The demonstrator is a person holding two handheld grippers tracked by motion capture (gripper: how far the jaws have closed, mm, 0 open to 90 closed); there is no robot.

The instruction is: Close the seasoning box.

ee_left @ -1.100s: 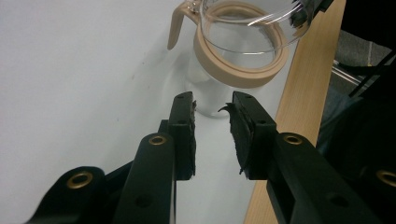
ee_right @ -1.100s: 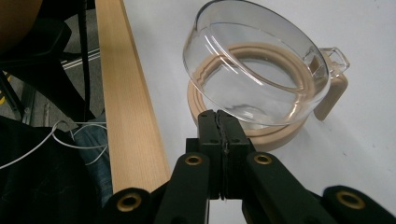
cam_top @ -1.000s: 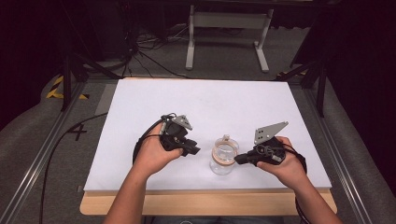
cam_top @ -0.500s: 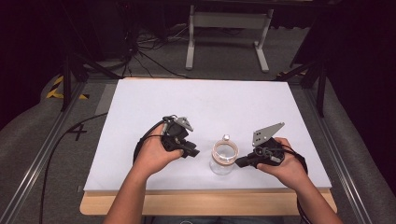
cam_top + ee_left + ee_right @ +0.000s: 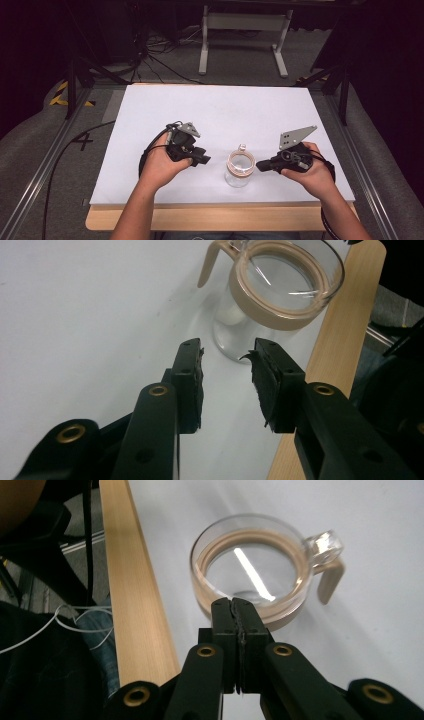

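Approach step: glass jar [image 5: 239, 169] on bench [image 5: 225, 107] near front edge, between tools. Left tool [image 5: 204, 160] at its 9 o'clock, jaws apart; right tool [image 5: 260, 167] at 3 o'clock, jaws together (empty). Next: left closes in on jar wall.

Left tongs [image 5: 227, 382]: black jaws showing brass-ringed holes, ragged black pads. Right tongs [image 5: 239, 615]: same black build, brass rivets gleaming. Each is carrying a grey three-cornered plate and trailing a black cable. Forearms are showing bare, no sleeves.
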